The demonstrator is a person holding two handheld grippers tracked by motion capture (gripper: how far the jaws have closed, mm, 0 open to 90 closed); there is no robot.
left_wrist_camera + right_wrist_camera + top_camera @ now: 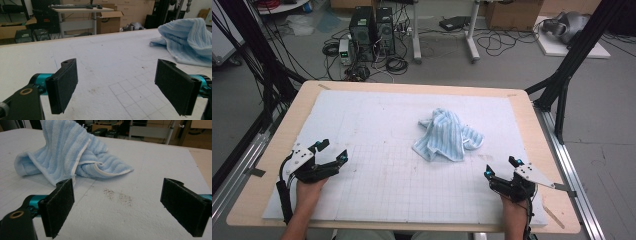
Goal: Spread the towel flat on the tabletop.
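two forearms are seen at the bottom of the high view, each hand carrying a gripper: the left gripper is held over the near left of the white gridded mat, the right gripper over its near right, and both sets of jaws are spread wide with nothing between them. a crumpled blue striped towel is laid on the mat right of centre, nearer the right gripper and well apart from both. the mat is carried by a wooden table, beyond which a grey floor with two computer towers, tangled cables and cardboard boxes is shown. from the left gripper view, the left gripper is seen gaping over bare mat, its black pads empty, with the towel heaped at the far right and a desk behind the table edge. from the right gripper view, the right gripper is likewise held wide and empty above a reddish-brown speckled stain, and the towel is piled just beyond, to the upper left.
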